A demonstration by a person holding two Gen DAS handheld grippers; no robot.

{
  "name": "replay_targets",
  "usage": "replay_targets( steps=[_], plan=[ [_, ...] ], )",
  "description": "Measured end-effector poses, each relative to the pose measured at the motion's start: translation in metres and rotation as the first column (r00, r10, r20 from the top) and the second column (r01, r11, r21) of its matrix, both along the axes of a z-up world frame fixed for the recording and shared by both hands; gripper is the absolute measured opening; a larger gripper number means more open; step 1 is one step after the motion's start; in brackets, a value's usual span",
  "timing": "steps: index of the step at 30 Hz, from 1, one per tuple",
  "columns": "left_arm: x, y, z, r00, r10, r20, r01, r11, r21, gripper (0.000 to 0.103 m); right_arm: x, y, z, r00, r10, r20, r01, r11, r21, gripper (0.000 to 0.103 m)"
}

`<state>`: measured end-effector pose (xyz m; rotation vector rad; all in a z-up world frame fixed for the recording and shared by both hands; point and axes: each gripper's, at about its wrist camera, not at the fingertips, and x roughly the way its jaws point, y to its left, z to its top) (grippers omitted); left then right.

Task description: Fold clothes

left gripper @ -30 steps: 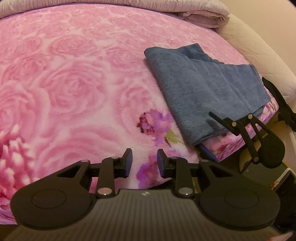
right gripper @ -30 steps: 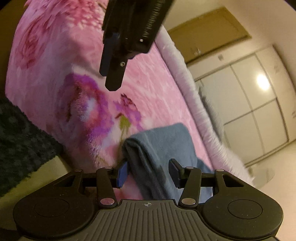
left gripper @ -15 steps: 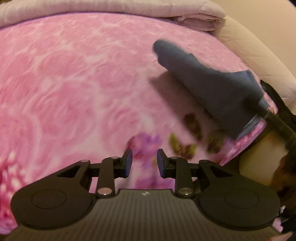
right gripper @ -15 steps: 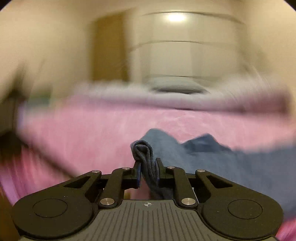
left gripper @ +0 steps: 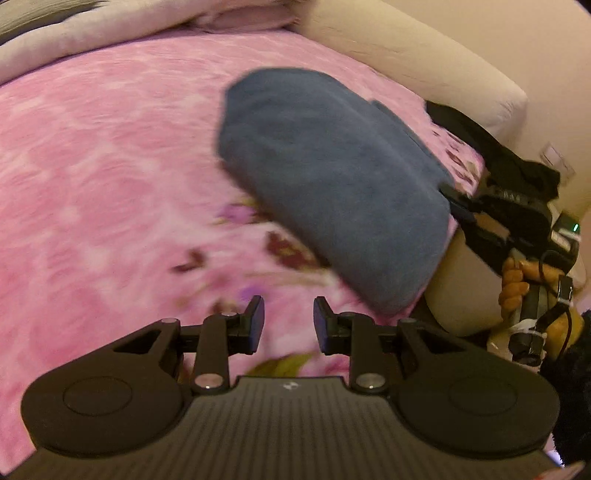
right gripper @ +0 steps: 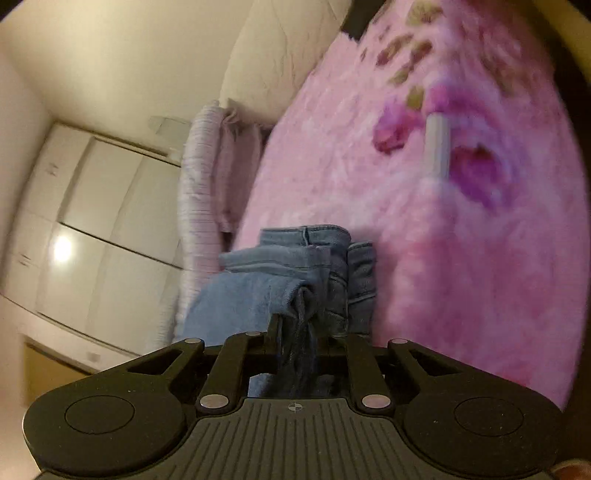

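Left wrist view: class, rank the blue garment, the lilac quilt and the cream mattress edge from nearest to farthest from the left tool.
1. Blue garment, just ahead and right of the left tool.
2. Cream mattress edge, beyond it, upper right.
3. Lilac quilt, along the far side, upper left; close to the mattress edge in rank.

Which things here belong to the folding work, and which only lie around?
Belong to the job:
- blue jeans
- right gripper, shut on the jeans
- left gripper, open, empty

Just lying about:
- pink floral blanket
- folded pale quilt
- wardrobe
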<state>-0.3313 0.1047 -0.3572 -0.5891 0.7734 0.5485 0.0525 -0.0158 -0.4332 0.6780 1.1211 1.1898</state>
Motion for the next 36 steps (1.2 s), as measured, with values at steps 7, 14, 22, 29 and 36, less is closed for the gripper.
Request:
replay_targets(
  steps=[7, 14, 22, 29, 36],
  plan=[
    [0.024, 0.016, -0.004, 1.0, -0.014, 0.018, 0.014, 1.0, -0.002, 0.024, 0.0, 0.008, 0.062, 0.956, -0.005, 0.293, -0.021, 0.996, 0.084, 0.009],
    [0.04, 0.039, -0.009, 1.0, -0.016, 0.006, 0.016, 1.0, 0.005, 0.024, 0.016, -0.016, 0.029, 0.971, -0.122, 0.205, 0.142, 0.986, -0.088, 0.002],
    [0.044, 0.056, -0.01, 0.999, -0.012, 0.033, 0.012, 1.0, -0.008, 0.024, 0.018, -0.033, 0.034, 0.979, -0.134, 0.153, 0.131, 0.991, 0.031, 0.01],
    [0.039, 0.065, -0.01, 0.999, 0.015, 0.045, -0.015, 1.0, -0.019, 0.024, 0.013, -0.003, 0.029, 0.973, -0.1, 0.207, 0.091, 0.994, 0.053, 0.062],
    [0.044, 0.077, -0.009, 0.998, 0.032, 0.06, -0.031, 0.999, -0.011, 0.024, 0.004, 0.014, 0.037, 0.949, -0.077, 0.307, 0.077, 0.997, 0.013, 0.019]
  ],
)
